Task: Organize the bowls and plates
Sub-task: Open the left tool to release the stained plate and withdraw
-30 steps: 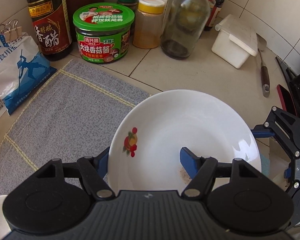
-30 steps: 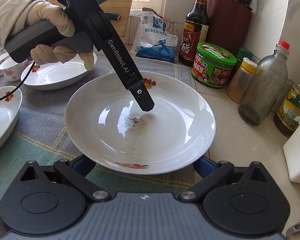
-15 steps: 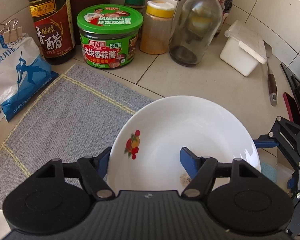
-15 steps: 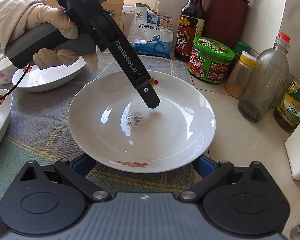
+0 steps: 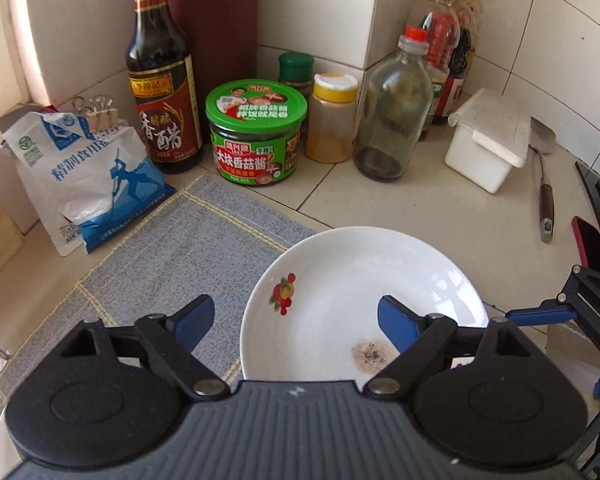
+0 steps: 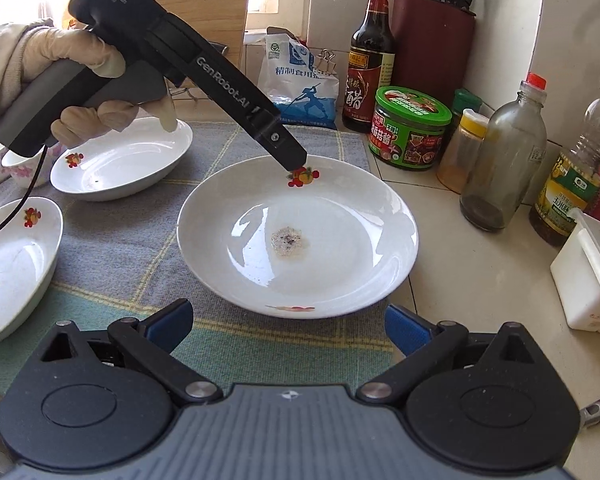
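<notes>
At twelve o'clock from my right gripper, jaws spread and empty, the soiled plate lies flat, my opening left gripper straddling its far rim.

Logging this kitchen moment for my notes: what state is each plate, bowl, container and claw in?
Round white plate: released, upright, dirty centre.
Oval white bowls: upright, unstacked.
Left claw: opening, plate rim between fingers, untouched.
Right claw: open, empty.
Green-lidded sauce jar: closed.
Clear glass bottle: capped, nearly empty.
</notes>
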The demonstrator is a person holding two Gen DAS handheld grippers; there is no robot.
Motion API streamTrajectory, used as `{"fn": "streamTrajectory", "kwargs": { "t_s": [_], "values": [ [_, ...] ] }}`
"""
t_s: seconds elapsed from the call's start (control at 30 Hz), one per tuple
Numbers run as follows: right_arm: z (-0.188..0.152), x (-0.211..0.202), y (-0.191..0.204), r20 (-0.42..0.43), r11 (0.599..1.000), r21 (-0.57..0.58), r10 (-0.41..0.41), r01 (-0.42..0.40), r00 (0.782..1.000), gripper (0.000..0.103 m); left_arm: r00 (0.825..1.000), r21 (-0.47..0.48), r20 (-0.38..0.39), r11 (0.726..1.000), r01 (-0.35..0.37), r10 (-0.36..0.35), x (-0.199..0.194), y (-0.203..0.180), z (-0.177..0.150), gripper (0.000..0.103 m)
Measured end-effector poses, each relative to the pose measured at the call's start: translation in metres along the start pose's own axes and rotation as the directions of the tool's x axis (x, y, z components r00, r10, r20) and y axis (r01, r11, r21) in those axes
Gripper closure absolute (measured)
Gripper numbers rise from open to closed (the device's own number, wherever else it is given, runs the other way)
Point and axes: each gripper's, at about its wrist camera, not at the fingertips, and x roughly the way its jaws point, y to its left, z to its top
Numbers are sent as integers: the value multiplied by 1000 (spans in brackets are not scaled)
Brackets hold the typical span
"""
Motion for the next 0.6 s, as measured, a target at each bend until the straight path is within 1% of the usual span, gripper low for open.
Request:
{"fn": "streamTrajectory", "kwargs": {
  "t_s": [0.03, 0.1, 0.2, 0.3, 0.43, 0.5, 0.6],
  "values": [
    [-1, -4, 3, 3, 1000, 0, 3, -3, 1000, 0, 1000, -6, 16, 1000, -13, 13, -10, -3, -2, 11],
    [-4, -13, 8, 17, 1000, 0, 9, -9, 1000, 0, 998, -16, 49, 999, -42, 43, -29, -10, -8, 10],
    [-8, -25, 14, 33, 1000, 6, 28, -28, 999, 0, 990, -32, 91, 994, -102, 104, -59, -24, -22, 8],
    [-14, -37, 20, 47, 998, 14, 58, -59, 997, 0, 982, -56, 127, 990, -132, 138, -85, -39, -40, 6],
    [-22, -49, 30, 57, 996, 10, 90, -91, 994, 0, 975, -122, 138, 980, -158, 175, -115, -59, -73, 5],
    [-25, -54, 34, 59, 995, 7, 103, -103, 993, 0, 972, -164, 129, 971, -174, 196, -126, -68, -90, 5],
    [-30, -58, 41, 48, 994, -11, 106, -105, 993, 0, 963, -208, 118, 954, -216, 243, -143, -82, -119, 5]
  ]
}}
